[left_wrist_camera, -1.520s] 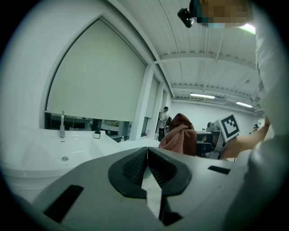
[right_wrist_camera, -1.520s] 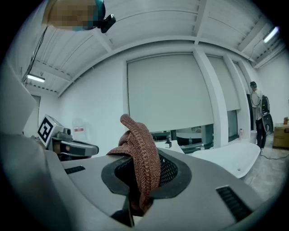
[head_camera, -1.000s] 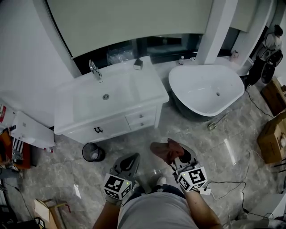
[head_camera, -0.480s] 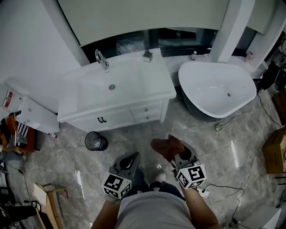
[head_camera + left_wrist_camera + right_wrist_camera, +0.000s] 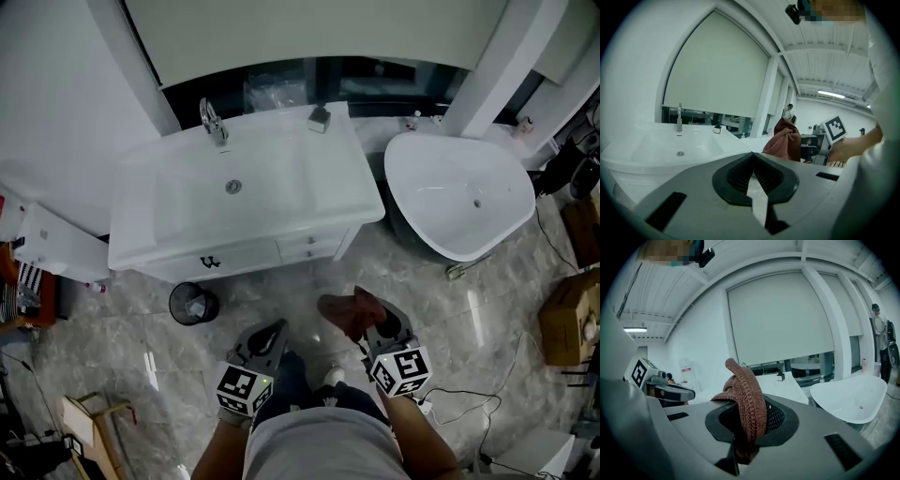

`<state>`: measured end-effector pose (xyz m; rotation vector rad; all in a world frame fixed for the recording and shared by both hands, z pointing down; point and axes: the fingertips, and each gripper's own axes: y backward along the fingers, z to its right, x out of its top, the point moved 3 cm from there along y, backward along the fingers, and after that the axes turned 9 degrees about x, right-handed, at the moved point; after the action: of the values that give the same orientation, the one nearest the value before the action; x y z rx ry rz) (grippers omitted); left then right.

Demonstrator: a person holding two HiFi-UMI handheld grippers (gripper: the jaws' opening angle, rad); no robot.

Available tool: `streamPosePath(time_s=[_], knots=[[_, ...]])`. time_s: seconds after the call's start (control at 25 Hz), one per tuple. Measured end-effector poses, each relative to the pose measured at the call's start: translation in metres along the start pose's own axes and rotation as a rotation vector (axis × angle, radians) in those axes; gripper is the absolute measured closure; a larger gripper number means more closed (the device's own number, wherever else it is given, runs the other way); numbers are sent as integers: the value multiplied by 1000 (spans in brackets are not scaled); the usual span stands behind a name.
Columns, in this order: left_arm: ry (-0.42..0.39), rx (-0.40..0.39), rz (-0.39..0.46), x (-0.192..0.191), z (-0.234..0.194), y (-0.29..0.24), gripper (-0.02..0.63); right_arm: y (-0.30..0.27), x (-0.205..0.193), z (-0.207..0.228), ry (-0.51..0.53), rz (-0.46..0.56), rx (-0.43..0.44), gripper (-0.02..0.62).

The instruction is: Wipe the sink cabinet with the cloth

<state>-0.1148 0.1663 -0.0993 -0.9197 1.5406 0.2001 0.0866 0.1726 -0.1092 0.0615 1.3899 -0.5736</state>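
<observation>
The white sink cabinet (image 5: 246, 255) stands ahead of me, with a chrome faucet (image 5: 214, 122) and a basin drain (image 5: 233, 187) on top. Both grippers are held low over the marble floor, well short of its front. My right gripper (image 5: 367, 323) is shut on a brown knitted cloth (image 5: 345, 311), which bunches up out of the jaws (image 5: 743, 390). My left gripper (image 5: 269, 336) is shut with nothing in it, and its jaws meet at the tip (image 5: 752, 157). From the left gripper view the cabinet (image 5: 670, 145) lies ahead to the left, with the cloth (image 5: 785, 140) at the right.
A white bathtub (image 5: 459, 192) stands right of the cabinet. A black waste bin (image 5: 192, 303) sits on the floor by the cabinet's front left. A small dark object (image 5: 319, 117) rests on the counter's back edge. Cardboard boxes (image 5: 567, 319) and cables (image 5: 469, 394) lie at the right.
The cabinet has shifted toward the middle of the head view and looks slightly nearer. Both grippers keep their places and their states.
</observation>
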Motion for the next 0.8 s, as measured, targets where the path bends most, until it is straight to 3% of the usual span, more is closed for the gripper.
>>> streamPosePath(time_s=[0.24, 0.44, 0.8], knots=[[58, -7, -20, -23, -64, -40, 595, -69, -14, 8, 60, -66, -9, 537], [56, 11, -28, -53, -87, -86, 595, -121, -42, 29, 87, -85, -9, 537], [98, 161, 44, -139, -127, -178, 595, -203, -137, 91, 133, -67, -11, 537]])
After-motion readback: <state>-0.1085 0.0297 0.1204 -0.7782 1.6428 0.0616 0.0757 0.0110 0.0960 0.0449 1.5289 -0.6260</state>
